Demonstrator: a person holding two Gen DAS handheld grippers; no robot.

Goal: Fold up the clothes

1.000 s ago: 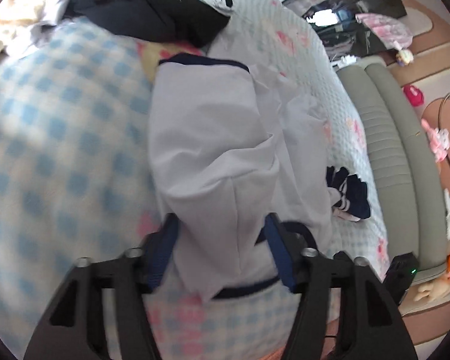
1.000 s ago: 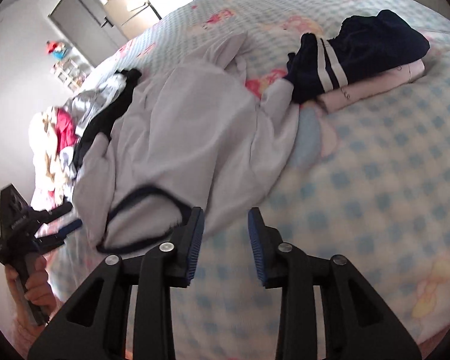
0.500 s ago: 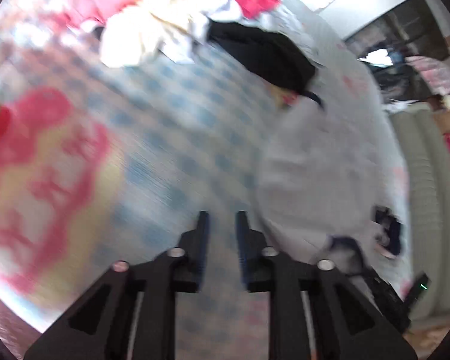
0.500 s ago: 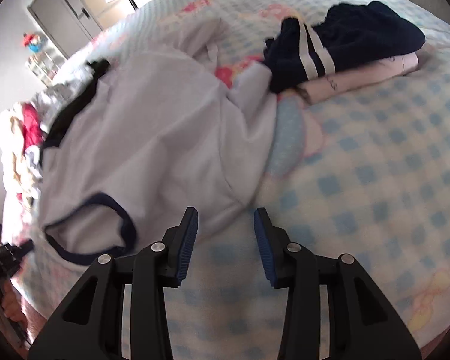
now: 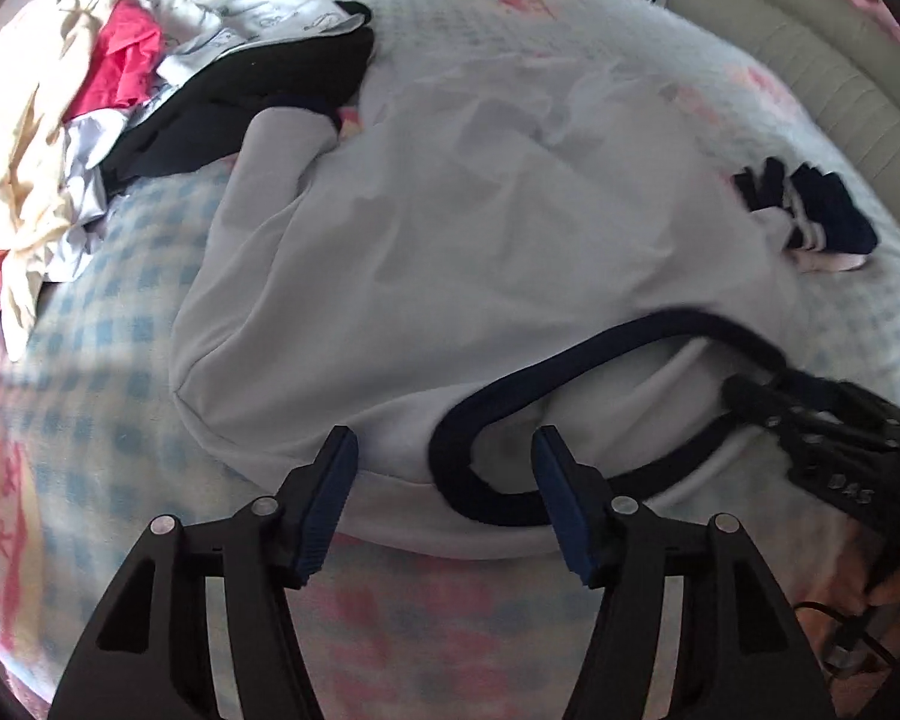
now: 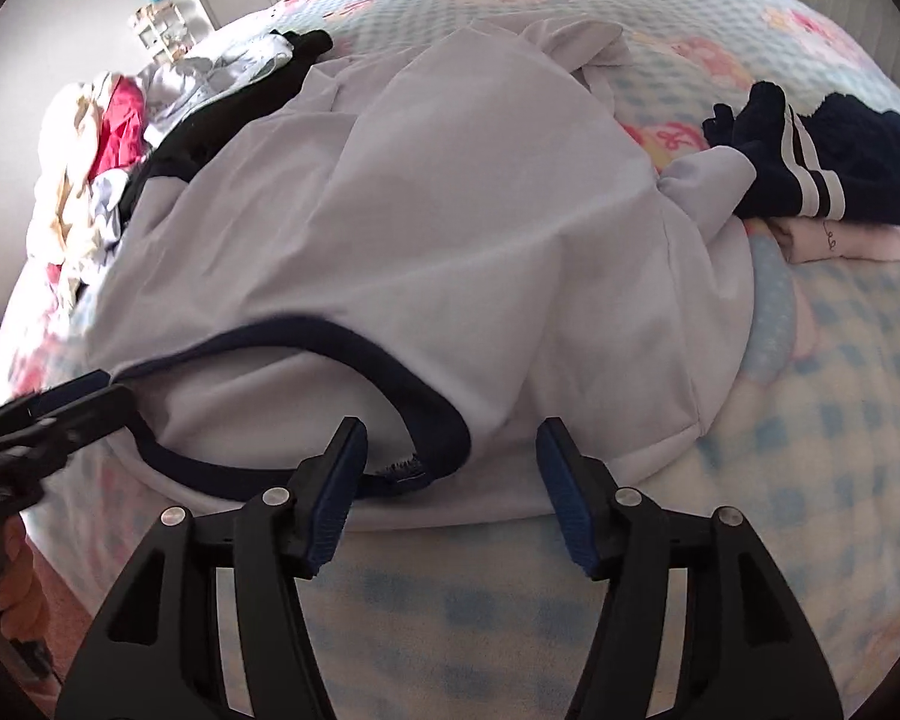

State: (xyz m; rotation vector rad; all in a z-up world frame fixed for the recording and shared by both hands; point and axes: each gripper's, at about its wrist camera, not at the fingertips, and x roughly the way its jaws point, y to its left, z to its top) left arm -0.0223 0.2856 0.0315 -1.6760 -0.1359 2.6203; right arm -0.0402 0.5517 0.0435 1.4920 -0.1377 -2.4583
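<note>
A pale grey T-shirt with a navy-trimmed neckline [image 5: 450, 228] lies spread across the near edge of a bed covered by a blue-and-white checked blanket with pink cartoon prints [image 6: 840, 420], its collar toward the cameras. The left gripper [image 5: 444, 468] hangs at the shirt's near hem with its jaws wide apart, gripping nothing, the collar band between them. The right gripper [image 6: 450, 456] is likewise parted and empty at the collar's other side. A folded navy garment with white stripes [image 6: 822, 174] rests on pink fabric toward the bed's right edge, touching one sleeve. A heap of black, red, cream and white clothing [image 5: 90, 96] sits at the far left corner.
</note>
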